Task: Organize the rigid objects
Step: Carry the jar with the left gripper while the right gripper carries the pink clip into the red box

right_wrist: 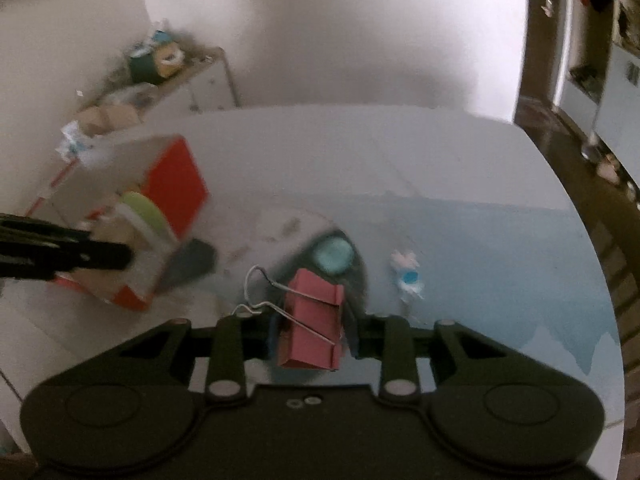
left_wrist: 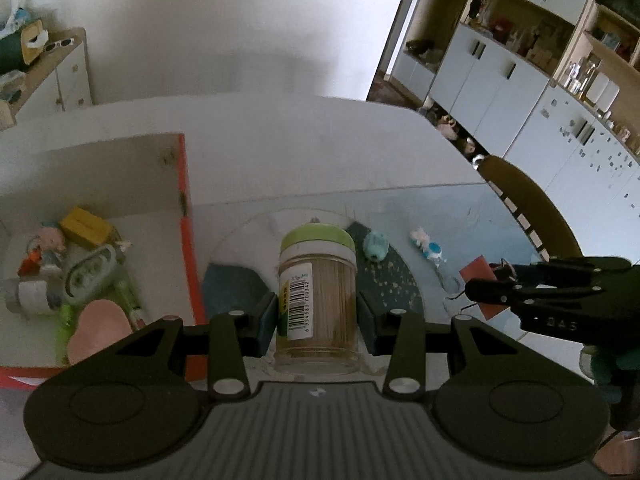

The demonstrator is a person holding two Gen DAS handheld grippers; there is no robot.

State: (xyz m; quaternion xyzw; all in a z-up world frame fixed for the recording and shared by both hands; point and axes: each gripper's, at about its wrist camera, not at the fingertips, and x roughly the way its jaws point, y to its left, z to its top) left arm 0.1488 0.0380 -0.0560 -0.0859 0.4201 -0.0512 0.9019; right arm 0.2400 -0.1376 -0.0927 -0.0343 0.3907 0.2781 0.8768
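Midway: box (left_wrist: 188, 240) at left partly filled, left gripper (left_wrist: 316, 322) clamping jar (left_wrist: 318, 292), right gripper (right_wrist: 312, 330) clamping clip (right_wrist: 314, 320), two toys (left_wrist: 375, 247) left farther right.

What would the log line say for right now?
left gripper: holds toothpick jar | right gripper: holds pink binder clip | red box: partly filled

My left gripper (left_wrist: 316, 326): matte black body, ribbed grey top plate with a small white mark, two round black housings, silver rivets on the linkage arms, dark blue-grey pads (left_wrist: 267, 322). My right gripper (right_wrist: 312, 330): same black build, smooth dark top with two small silver rings, silver rivets; pale lettering on its side.
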